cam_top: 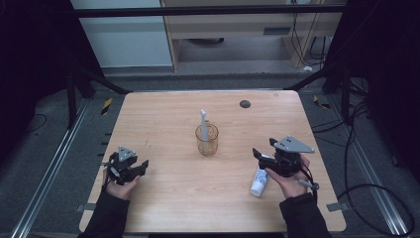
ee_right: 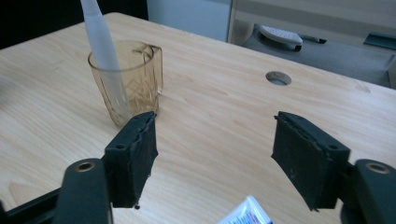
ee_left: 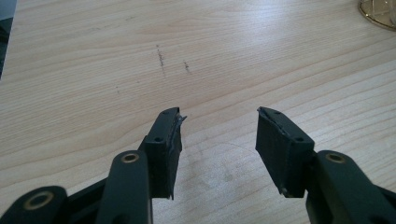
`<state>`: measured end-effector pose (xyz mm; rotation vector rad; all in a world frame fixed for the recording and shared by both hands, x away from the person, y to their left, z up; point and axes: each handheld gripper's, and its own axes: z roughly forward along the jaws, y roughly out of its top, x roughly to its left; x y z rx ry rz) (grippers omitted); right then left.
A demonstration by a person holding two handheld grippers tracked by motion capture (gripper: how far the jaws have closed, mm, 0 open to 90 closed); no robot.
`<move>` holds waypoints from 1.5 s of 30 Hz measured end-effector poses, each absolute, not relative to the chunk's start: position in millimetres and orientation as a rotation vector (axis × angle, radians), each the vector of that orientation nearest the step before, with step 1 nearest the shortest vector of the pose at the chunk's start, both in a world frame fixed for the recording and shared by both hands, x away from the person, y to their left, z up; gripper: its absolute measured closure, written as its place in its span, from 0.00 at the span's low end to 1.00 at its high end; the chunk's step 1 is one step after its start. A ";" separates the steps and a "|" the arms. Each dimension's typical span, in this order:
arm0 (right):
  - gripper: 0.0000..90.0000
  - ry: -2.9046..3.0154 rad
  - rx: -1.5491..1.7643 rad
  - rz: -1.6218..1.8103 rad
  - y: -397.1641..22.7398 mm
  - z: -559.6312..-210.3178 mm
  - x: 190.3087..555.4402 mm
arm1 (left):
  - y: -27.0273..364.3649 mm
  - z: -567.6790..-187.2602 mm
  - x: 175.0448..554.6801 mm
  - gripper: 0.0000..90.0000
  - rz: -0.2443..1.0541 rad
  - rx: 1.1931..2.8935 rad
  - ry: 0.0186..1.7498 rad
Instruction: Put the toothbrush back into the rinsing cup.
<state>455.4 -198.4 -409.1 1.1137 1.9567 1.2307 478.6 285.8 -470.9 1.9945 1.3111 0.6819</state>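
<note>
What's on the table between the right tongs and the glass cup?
Nothing but bare wood. The high view shows an empty stretch of table between the right tongs and the glass cup; the white tube lies below them, beside the hand.

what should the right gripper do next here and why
Probably lower the right gripper onto the toothpaste tube and close. Its jaws stand open with nothing between them, and the tube lies flat on the table just below, while the toothbrush already stands in the glass cup.
</note>
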 end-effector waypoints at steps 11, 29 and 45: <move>0.55 2.029 1.175 1.147 -222.8 -429.9 445.2 | 285.8 -471.1 478.8 0.55 0.675 1.998 1.309; 0.86 2.057 1.323 0.952 -234.7 -468.3 456.0 | 285.2 -471.4 479.0 0.56 0.672 2.001 1.306; 1.00 2.089 1.448 0.874 -243.8 -488.2 470.7 | 285.2 -471.6 479.2 0.56 0.670 2.002 1.305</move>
